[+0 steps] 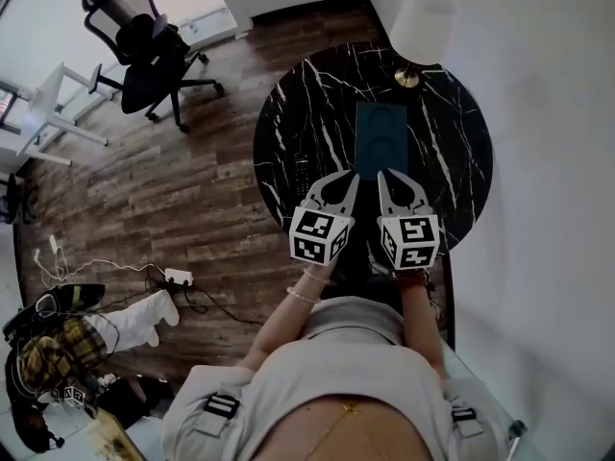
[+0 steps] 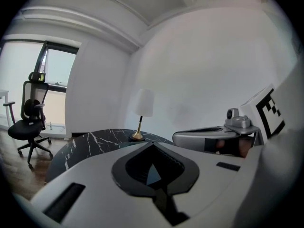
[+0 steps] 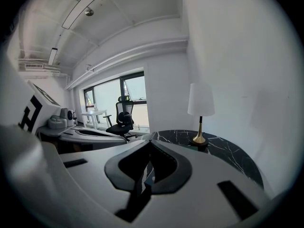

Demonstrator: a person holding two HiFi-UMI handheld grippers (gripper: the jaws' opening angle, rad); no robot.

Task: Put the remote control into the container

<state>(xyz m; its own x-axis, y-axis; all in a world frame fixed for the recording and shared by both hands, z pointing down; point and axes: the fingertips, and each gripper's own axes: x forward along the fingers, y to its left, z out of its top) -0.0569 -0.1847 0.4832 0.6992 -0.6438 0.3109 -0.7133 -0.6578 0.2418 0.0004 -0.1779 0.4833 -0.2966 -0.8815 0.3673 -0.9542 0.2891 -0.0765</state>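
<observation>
1. Table (image 1: pixel 452 152): bears items 2–4.
2. Container (image 1: pixel 381 134): lies at the table's middle.
3. Lamp (image 1: pixel 420 25): stands behind the container, at the far edge.
4. Remote control (image 1: pixel 301 173): lies left of the container, apart from it.
5. Left gripper (image 1: pixel 353 179) and right gripper (image 1: pixel 382 178): side by side before the container.
6. Office chair (image 1: pixel 152 60): on the floor, well left of the table.

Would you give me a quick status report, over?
Shut, empty: left gripper, right gripper, over table. Remote control on table, just left of left gripper, untouched. Container straight ahead, path clear.

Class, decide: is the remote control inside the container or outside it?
Outside: the remote control lies on the table, left of the teal container.
</observation>
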